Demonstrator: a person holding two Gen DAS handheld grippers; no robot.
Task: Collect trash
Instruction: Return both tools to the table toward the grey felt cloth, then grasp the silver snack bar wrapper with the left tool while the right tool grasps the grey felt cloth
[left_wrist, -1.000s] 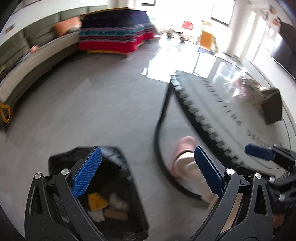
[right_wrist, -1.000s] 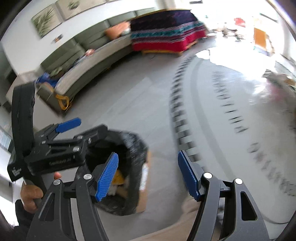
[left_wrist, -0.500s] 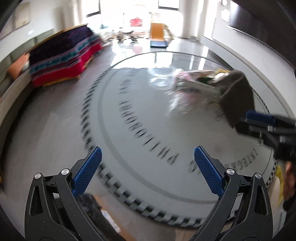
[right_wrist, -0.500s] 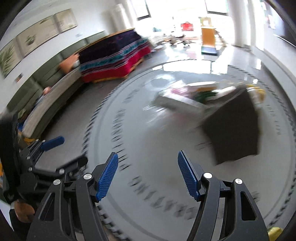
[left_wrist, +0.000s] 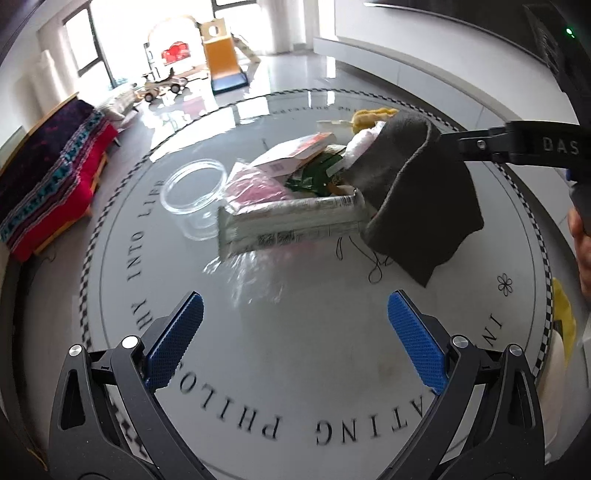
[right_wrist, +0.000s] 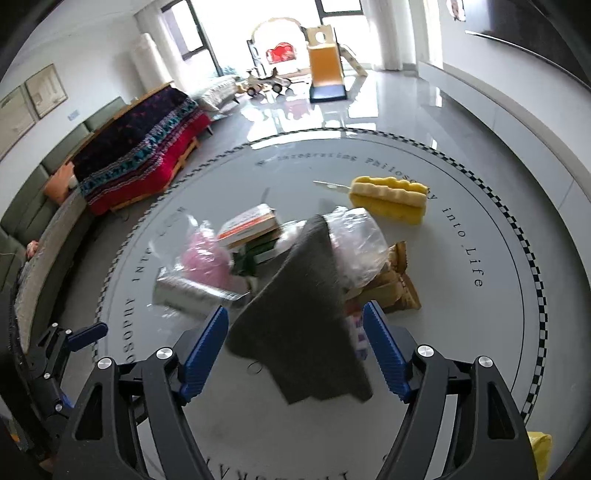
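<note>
A heap of trash lies on the round grey table (left_wrist: 295, 350): a silvery wrapper (left_wrist: 291, 221), a pink bag (left_wrist: 255, 188), a green packet (left_wrist: 314, 177), a clear plastic bag (right_wrist: 354, 243) and a brown snack bag (right_wrist: 397, 284). A dark grey cloth (right_wrist: 306, 317) drapes over the heap's right side; it also shows in the left wrist view (left_wrist: 417, 199). My left gripper (left_wrist: 291, 343) is open and empty, short of the heap. My right gripper (right_wrist: 295, 350) is open, its jaws on either side of the cloth's lower edge.
A clear glass dish (left_wrist: 194, 188) stands left of the heap. A yellow sponge (right_wrist: 388, 197) and a small knife (right_wrist: 330, 185) lie behind it. A yellow item (right_wrist: 539, 450) sits at the table's right edge. A sofa with a red-patterned blanket (right_wrist: 140, 155) is beyond on the left.
Both grippers swung away from the black-lined bin on the floor and up over the table. The heap and cloth are now close ahead. Both stayed open.
</note>
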